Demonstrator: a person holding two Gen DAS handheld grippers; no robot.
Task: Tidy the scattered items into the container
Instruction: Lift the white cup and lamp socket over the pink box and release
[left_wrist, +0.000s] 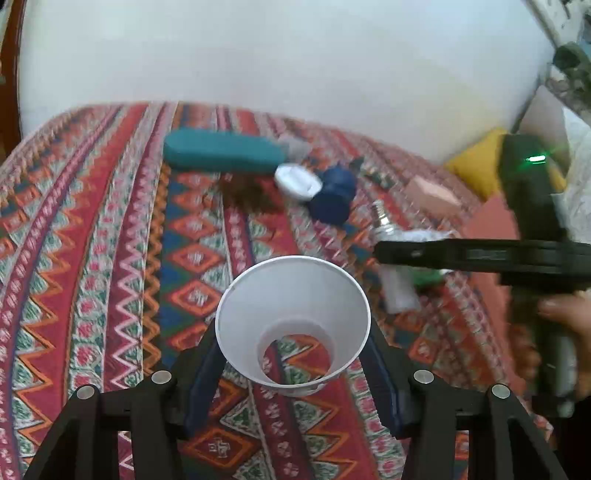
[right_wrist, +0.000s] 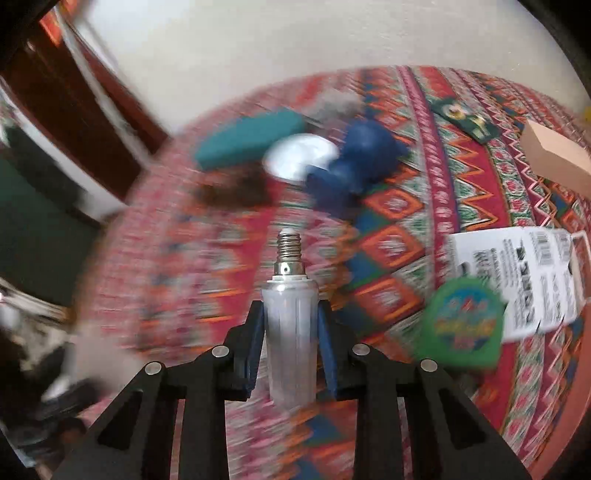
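Patterned red woven cloth (left_wrist: 110, 229) covers the surface.

Left gripper (left_wrist: 291, 373): blue-padded jaws about half open, pressed on either side of a white plastic cup (left_wrist: 293, 321). The cup tilts mouth-first toward the camera, and cloth pattern shows through its clear base.

Right gripper (right_wrist: 291, 354): jaws narrow, pads clamped on the frosted clear body of a light bulb (right_wrist: 290, 332). Its threaded metal screw base points away from the gripper, white tip outermost. From the left camera the bulb lies low over the cloth, right of the cup.

Further back: teal case (left_wrist: 221, 155), white lid (left_wrist: 297, 181) touching a dark blue dumbbell (left_wrist: 334, 195), green round packet (right_wrist: 461, 325), printed label card (right_wrist: 517, 280). Much is motion-blurred.
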